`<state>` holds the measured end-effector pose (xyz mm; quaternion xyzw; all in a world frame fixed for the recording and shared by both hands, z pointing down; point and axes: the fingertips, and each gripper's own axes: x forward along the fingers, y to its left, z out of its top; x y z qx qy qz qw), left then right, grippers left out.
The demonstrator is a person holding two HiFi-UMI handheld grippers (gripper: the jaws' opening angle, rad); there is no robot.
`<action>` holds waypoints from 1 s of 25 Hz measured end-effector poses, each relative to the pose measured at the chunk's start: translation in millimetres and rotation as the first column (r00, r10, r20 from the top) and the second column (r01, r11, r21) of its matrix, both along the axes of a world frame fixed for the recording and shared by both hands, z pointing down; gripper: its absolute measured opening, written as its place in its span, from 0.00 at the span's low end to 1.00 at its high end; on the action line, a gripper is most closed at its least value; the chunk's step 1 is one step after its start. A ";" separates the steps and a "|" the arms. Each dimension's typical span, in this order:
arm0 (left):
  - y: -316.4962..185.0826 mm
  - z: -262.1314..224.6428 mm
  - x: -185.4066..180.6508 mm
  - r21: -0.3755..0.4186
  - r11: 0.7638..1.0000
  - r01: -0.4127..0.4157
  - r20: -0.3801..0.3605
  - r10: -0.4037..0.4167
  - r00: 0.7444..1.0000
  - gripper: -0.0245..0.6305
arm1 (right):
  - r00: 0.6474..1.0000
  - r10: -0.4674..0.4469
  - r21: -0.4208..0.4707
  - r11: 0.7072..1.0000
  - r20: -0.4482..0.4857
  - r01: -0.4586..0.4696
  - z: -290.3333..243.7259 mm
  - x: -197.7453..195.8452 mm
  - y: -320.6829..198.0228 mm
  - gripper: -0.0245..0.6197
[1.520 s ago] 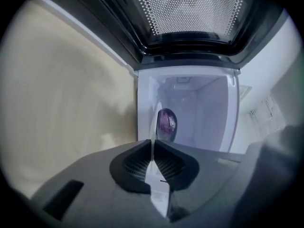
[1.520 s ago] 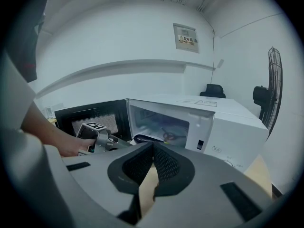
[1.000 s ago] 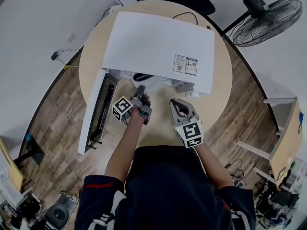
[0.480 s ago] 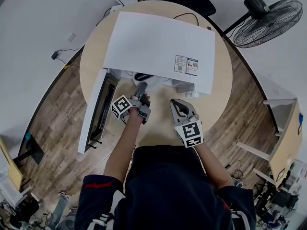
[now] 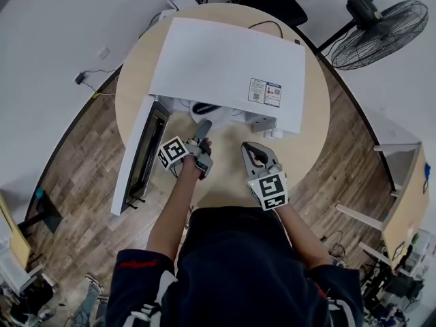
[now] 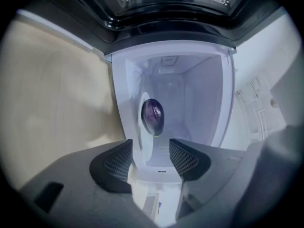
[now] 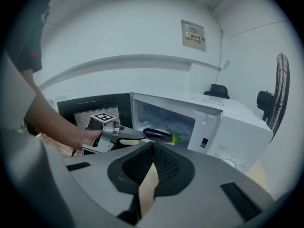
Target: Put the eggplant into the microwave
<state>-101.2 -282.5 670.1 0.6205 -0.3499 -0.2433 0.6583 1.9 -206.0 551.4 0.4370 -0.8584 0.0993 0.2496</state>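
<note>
Since a second back, the left gripper (image 6: 151, 158) had gone from clenched to spread. Its jaws were opening as I noted it, with nothing between the pads. The eggplant (image 6: 152, 116) lay released inside the microwave (image 5: 225, 60), just past the tips. The drop looked done — the door (image 5: 139, 152) not yet shut. The right gripper (image 7: 153, 163) was closed tight and empty. Eggplant: glossy, dark purple, oval, green-capped. Pads: black mesh. Cavity: smooth white.

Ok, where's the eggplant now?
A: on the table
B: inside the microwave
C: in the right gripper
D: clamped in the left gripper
B: the eggplant lies in the microwave cavity, beyond the left gripper, whose opening jaws have nothing between them.
</note>
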 end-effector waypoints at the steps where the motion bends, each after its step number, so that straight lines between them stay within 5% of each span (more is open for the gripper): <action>1: 3.5 -1.4 -1.2 0.006 1.000 -0.010 0.021 0.010 1.000 0.41 | 1.000 0.000 0.000 1.000 0.003 0.000 -0.5 -0.6 1.1 0.05; 7: 24.3 -1.4 -5.0 0.035 0.991 -0.130 0.228 0.118 0.967 0.36 | 1.000 -0.006 -0.001 1.000 0.006 0.006 0.7 -2.0 5.5 0.05; 12: 39.6 4.5 -4.3 0.006 0.965 -0.262 0.463 0.229 0.856 0.16 | 1.000 -0.009 -0.001 1.000 0.007 0.009 1.9 -2.3 7.7 0.05; 18: 34.9 6.4 -12.3 -0.008 0.954 -0.300 0.675 0.227 0.703 0.07 | 1.000 -0.007 -0.005 1.000 -0.002 0.007 4.8 -2.8 8.4 0.06; 21: 30.0 8.3 -10.8 -0.018 0.944 -0.330 0.738 0.236 0.633 0.06 | 1.000 -0.004 -0.009 1.000 0.002 0.004 5.6 -3.3 7.6 0.06; 25: 26.9 13.6 -5.3 -0.030 0.928 -0.371 0.780 0.254 0.572 0.06 | 1.000 -0.004 -0.016 1.000 0.003 0.004 7.0 -3.7 6.2 0.05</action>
